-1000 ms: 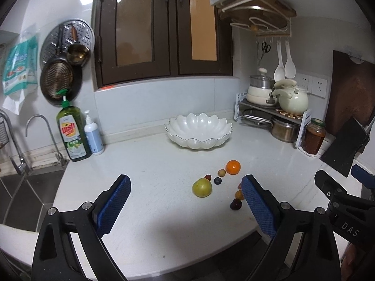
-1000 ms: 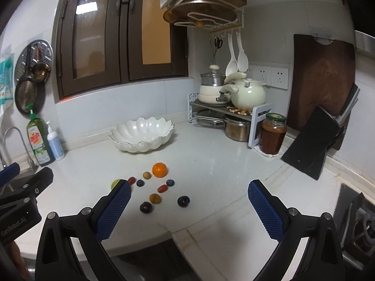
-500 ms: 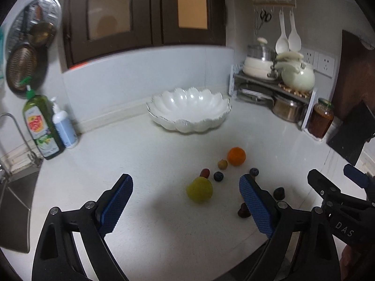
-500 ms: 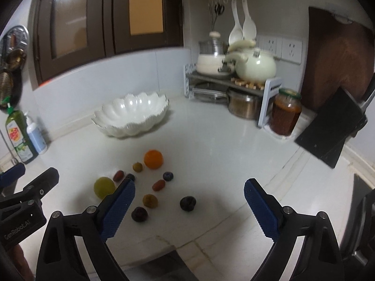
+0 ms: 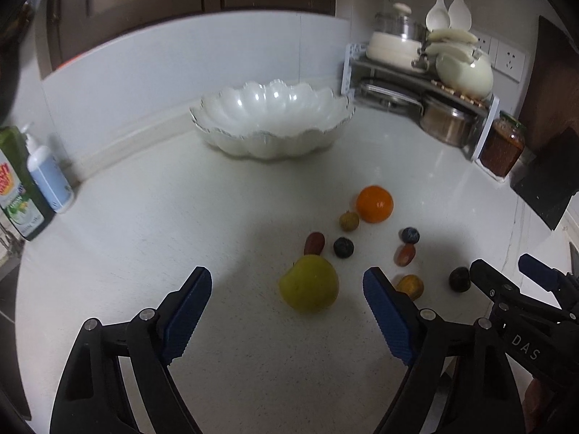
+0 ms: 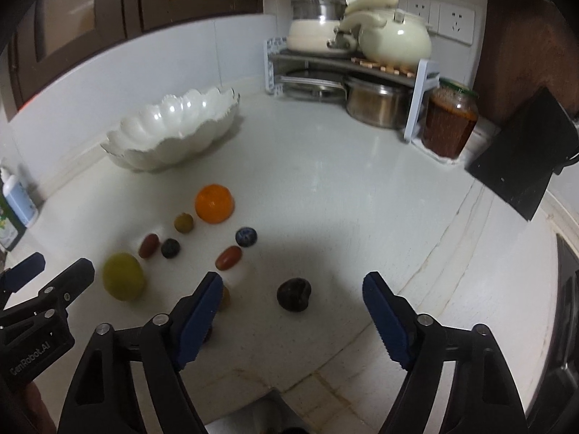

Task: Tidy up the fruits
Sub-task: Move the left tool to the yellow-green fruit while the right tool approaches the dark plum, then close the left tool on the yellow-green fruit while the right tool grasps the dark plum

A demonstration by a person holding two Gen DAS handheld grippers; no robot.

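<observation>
Nothing is sorted yet, as far as I can judge: the scalloped white bowl (image 5: pixel 271 123) at the back of the counter (image 5: pixel 144 235) looks empty, and every fruit lies loose in front of it. My left tool (image 5: pixel 286 311) has just been narrowing, jaws apart with the yellow-green fruit (image 5: pixel 308 284) ahead between them, untouched. My right tool (image 6: pixel 291 313) has been narrowing too, nothing gripped, the dark plum (image 6: pixel 294 294) between its tips. The orange (image 5: pixel 374 203), berries and small red fruits all remain.
</observation>
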